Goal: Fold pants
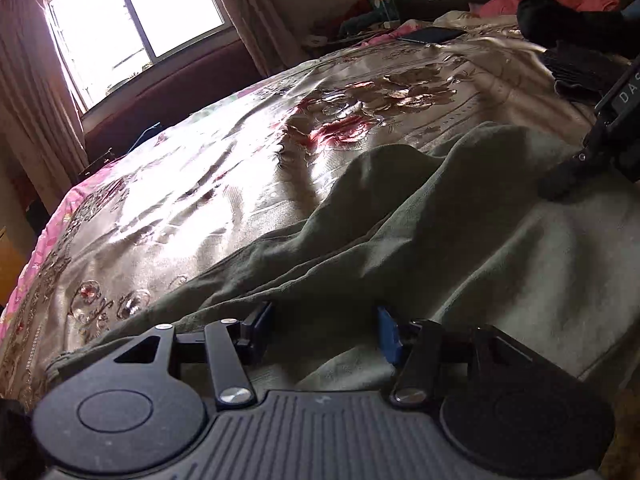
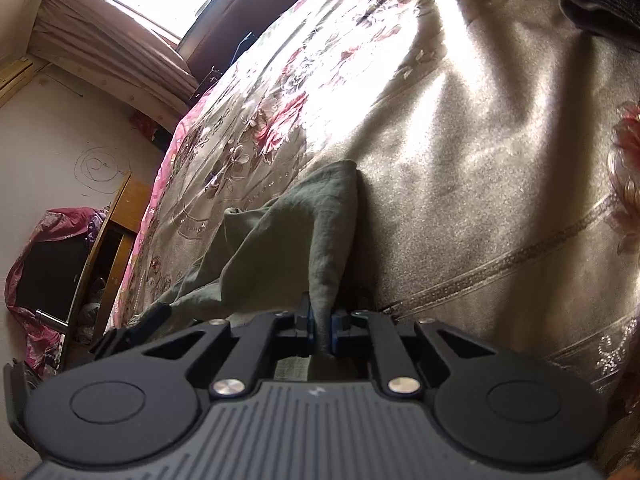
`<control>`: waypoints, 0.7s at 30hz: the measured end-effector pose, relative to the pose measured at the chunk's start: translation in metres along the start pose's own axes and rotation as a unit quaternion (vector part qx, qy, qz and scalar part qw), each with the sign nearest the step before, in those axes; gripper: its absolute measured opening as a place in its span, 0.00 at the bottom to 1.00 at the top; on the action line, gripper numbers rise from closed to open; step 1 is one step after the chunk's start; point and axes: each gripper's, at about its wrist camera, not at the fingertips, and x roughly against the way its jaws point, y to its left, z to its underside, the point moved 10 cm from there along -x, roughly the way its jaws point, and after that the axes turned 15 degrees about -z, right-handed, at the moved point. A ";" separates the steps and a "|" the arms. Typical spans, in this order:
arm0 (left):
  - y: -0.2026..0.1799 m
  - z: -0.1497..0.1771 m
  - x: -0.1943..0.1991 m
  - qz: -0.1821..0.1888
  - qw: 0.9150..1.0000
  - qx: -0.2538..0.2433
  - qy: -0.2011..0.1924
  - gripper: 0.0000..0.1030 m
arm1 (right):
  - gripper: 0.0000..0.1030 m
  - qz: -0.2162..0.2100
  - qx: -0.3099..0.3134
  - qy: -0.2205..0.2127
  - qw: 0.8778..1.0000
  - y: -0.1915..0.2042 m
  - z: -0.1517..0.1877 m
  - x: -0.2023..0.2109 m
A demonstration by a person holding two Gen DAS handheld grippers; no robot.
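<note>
A floral bedspread [image 1: 248, 152] covers the bed. The olive pants [image 1: 460, 240] lie rumpled on it, near its edge. The left gripper [image 1: 324, 326] rests low on the pants, its 2 fingers spread apart. The right gripper [image 2: 322, 328] pinches a raised fold of the pants [image 2: 288, 240].

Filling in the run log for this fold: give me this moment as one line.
task: fold pants | left gripper: open over pants | right gripper: shut on pants edge | surface: floral bedspread | fold: not done
</note>
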 end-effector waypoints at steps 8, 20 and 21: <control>0.004 0.013 0.034 0.011 1.000 -0.024 0.006 0.66 | 0.07 0.012 0.017 0.002 1.000 0.012 -0.003 -0.003; 0.014 0.001 -0.004 -0.064 0.998 0.015 0.003 0.68 | 0.05 0.018 0.025 -0.008 0.999 0.048 -0.005 0.008; 0.015 0.000 0.001 -0.057 0.998 0.015 0.005 0.68 | 0.05 0.018 0.031 -0.009 0.999 0.054 -0.007 0.007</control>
